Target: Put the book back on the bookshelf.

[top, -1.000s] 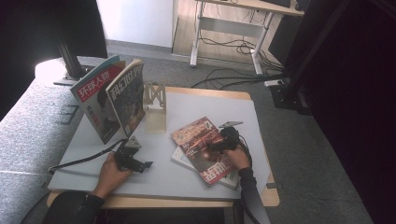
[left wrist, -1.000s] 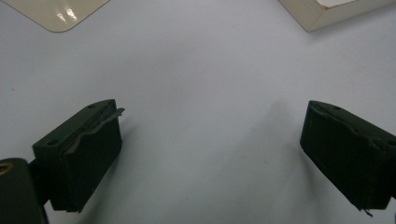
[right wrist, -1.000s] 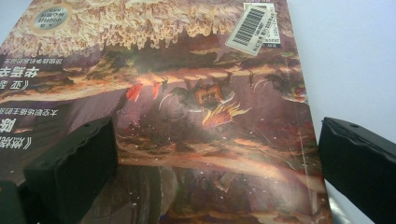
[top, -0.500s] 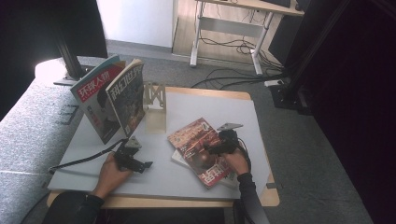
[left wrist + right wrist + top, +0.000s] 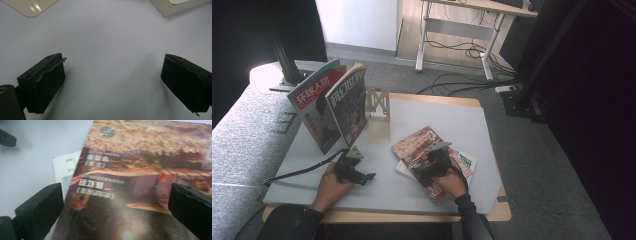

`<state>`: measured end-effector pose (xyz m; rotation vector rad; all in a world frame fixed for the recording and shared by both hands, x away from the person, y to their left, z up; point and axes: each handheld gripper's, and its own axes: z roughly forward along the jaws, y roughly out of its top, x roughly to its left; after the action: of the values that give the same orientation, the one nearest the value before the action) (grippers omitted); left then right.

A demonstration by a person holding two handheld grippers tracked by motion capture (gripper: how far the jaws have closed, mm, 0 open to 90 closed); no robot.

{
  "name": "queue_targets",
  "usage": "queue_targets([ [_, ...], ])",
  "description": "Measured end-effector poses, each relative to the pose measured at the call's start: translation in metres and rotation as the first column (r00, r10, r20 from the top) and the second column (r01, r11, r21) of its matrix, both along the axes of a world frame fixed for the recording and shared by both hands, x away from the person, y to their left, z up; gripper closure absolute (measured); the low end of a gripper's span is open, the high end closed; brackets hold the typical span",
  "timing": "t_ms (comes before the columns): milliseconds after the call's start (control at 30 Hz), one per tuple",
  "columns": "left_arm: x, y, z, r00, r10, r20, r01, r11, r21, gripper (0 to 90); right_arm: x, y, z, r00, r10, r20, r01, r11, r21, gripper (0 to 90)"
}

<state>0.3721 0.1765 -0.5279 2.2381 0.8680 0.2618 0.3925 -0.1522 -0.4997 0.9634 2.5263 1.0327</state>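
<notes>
Right gripper view: the right hand-held gripper (image 5: pixel 116 212) gapes wide (nothing held) above the red magazine (image 5: pixel 140 177).

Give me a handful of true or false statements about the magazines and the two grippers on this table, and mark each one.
1. The right gripper is over the red magazine. True.
2. The left gripper is shut on a magazine. False: its jaws are wide open over the bare grey table.
3. Two magazines stand upright at the table's far left. True.
4. The red magazine lies alone on the table. False: it lies on top of a white magazine.
5. The right gripper's jaws are pressed together. False: they stand apart in the right gripper view.
</notes>
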Motion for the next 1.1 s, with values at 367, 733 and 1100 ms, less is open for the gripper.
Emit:
queue_targets([
  [367,0.0,0.0,0.0,1.0,0.0,0.001,0.0,1.0,0.0,4.9,-0.009,0.009,-0.008,0.9998,-0.005,0.018,0.007,0.9961,-0.088,0.0],
  [733,0.0,0.0,0.0,1.0,0.0,0.001,0.0,1.0,0.001,5.0,-0.013,-0.018,-0.009,0.9995,-0.02,0.025,0.022,0.9966,-0.08,0.0],
  [1100,0.0,0.0,0.0,1.0,0.001,0.002,-0.001,1.0,0.001,5.1,-0.017,-0.061,-0.01,0.9973,-0.07,0.024,0.071,0.9961,-0.053,0.0],
])
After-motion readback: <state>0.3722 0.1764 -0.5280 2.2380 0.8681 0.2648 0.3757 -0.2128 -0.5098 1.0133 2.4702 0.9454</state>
